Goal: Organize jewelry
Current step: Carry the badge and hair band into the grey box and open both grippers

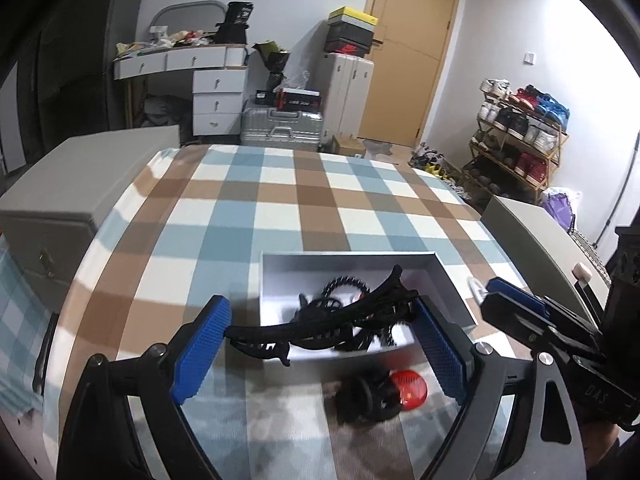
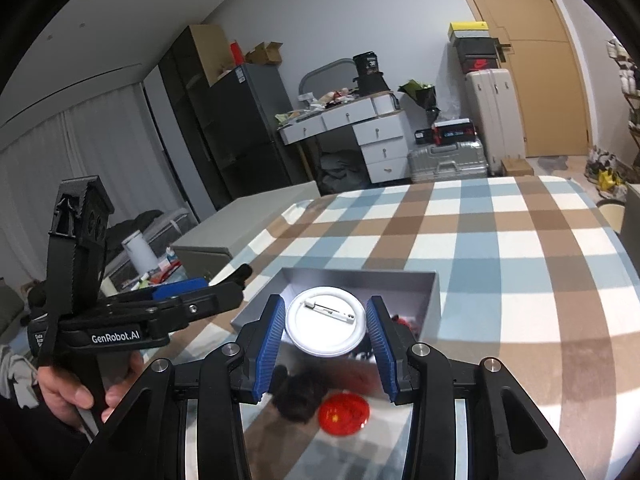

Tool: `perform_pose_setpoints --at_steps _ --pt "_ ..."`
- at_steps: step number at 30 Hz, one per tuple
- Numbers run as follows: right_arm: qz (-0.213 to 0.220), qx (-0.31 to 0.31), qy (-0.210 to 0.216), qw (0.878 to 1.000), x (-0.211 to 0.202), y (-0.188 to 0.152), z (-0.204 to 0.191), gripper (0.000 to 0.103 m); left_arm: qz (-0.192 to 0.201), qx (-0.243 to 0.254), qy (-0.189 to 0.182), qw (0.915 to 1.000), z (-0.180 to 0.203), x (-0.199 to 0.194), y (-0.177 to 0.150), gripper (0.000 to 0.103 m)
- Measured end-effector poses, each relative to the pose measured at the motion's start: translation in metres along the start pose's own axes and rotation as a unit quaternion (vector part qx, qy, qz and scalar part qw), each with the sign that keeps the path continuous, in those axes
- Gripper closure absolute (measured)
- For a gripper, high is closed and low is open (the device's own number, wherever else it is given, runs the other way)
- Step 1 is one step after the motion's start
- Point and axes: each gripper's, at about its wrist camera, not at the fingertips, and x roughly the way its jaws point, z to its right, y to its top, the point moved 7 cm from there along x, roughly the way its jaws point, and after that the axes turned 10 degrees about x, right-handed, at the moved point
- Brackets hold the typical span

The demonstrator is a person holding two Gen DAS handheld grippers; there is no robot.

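My left gripper [image 1: 322, 308] is shut lengthwise on a long black hair claw clip [image 1: 320, 320], held just above the near edge of an open grey box [image 1: 348, 258]. Inside the box lie tangled black hair accessories [image 1: 344, 288]. My right gripper [image 2: 325, 302] is shut on a round white pin badge [image 2: 326, 326], back side up, over the same box [image 2: 434, 300]. On the cloth in front of the box lie a red badge [image 1: 408, 390] [image 2: 344, 414] and a black hair piece [image 1: 364, 398] [image 2: 300, 396]. The right gripper [image 1: 486, 292] shows beside the left one.
The box stands on a table with a blue, brown and white checked cloth [image 1: 280, 200]. Closed grey cases flank the table at left [image 1: 80, 184] and right [image 1: 532, 236]. Beyond are a drawer desk [image 1: 216, 96], suitcases [image 1: 280, 128] and a shoe rack [image 1: 516, 140].
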Motion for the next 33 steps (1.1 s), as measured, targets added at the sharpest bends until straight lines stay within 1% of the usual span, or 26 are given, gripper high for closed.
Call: perform_pose_setpoints --at_steps 8,13,21,24,30,32,33 --pt "-0.012 -0.001 -0.005 1.000 0.023 0.014 0.005 0.062 -0.002 0.013 -0.030 0.9995 0.006 0.019 0.011 0.015" --pt "-0.019 0.012 -0.007 1.000 0.034 0.017 0.012 0.062 -0.015 -0.003 -0.062 0.9980 0.005 0.033 0.010 0.015" --pt "-0.033 0.023 -0.012 0.999 0.046 0.015 0.018 0.062 -0.039 -0.020 -0.084 0.9955 0.005 0.044 0.005 0.015" --pt "-0.036 0.026 -0.017 0.999 0.048 0.015 0.021 0.062 -0.043 -0.022 -0.094 0.9944 0.006 0.046 0.005 0.015" --pt "-0.043 0.033 -0.025 0.998 0.052 0.015 0.026 0.062 -0.046 -0.027 -0.100 0.9936 0.006 0.048 0.006 0.015" --pt "-0.045 0.038 -0.022 0.998 0.053 0.014 0.027 0.061 -0.048 -0.028 -0.107 0.9927 0.007 0.050 0.006 0.015" --pt "-0.046 0.039 -0.021 0.998 0.054 0.014 0.027 0.060 -0.046 -0.029 -0.123 0.9910 0.009 0.050 0.007 0.014"
